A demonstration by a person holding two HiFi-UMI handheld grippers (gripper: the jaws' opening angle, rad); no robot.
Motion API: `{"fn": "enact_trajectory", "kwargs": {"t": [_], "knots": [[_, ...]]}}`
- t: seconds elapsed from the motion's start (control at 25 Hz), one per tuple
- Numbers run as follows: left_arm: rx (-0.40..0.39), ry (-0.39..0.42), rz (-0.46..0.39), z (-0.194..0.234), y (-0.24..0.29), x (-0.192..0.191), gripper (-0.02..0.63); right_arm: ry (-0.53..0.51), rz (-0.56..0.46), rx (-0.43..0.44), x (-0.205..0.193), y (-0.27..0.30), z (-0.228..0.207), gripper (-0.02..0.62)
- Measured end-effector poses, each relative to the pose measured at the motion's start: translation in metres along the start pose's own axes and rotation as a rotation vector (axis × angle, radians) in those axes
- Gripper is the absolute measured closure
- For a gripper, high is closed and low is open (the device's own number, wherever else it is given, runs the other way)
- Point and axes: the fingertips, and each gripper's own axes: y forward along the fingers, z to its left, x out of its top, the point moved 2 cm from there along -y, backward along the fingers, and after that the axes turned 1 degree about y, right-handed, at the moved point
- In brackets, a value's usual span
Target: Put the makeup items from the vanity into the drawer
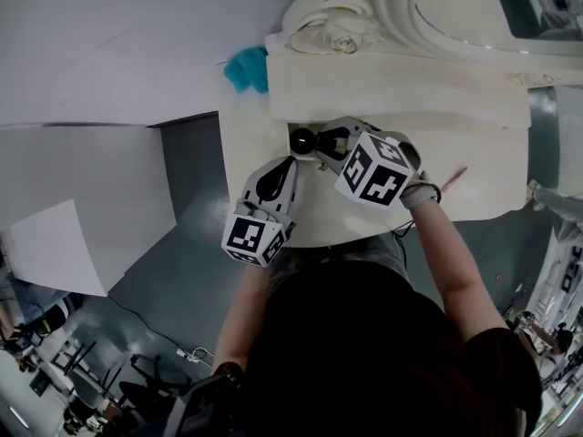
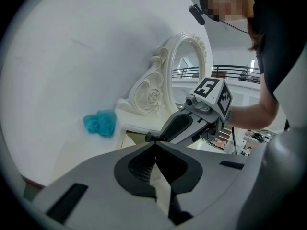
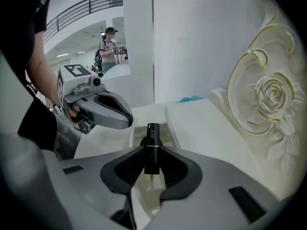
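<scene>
White vanity (image 1: 474, 153), teal cloth (image 1: 246, 69) beside mirror (image 1: 393, 9)

Two grippers (image 1: 291, 164) (image 1: 314, 142), one black lipstick tube (image 3: 152, 147), one teal cloth (image 1: 246, 69).

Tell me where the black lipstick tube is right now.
The black lipstick tube is clamped in the right claw at the middle of the right gripper view, over the white vanity top and left of the carved rose.
</scene>
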Motion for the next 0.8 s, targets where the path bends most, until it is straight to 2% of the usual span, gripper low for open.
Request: {"fn": "enact_trajectory", "kwargs": {"t": [0.36, 0.8], "knots": [[0.024, -0.022, -0.019, 0.013, -0.004, 0.0, 0.594, 0.008, 0.022, 0.015, 0.005, 0.011, -0.001, 0.486], [0.029, -0.028, -0.023, 0.016, -0.005, 0.0, 0.594, -0.017, 0.037, 0.099, 0.004, 0.013, -0.001, 0.486]]}}
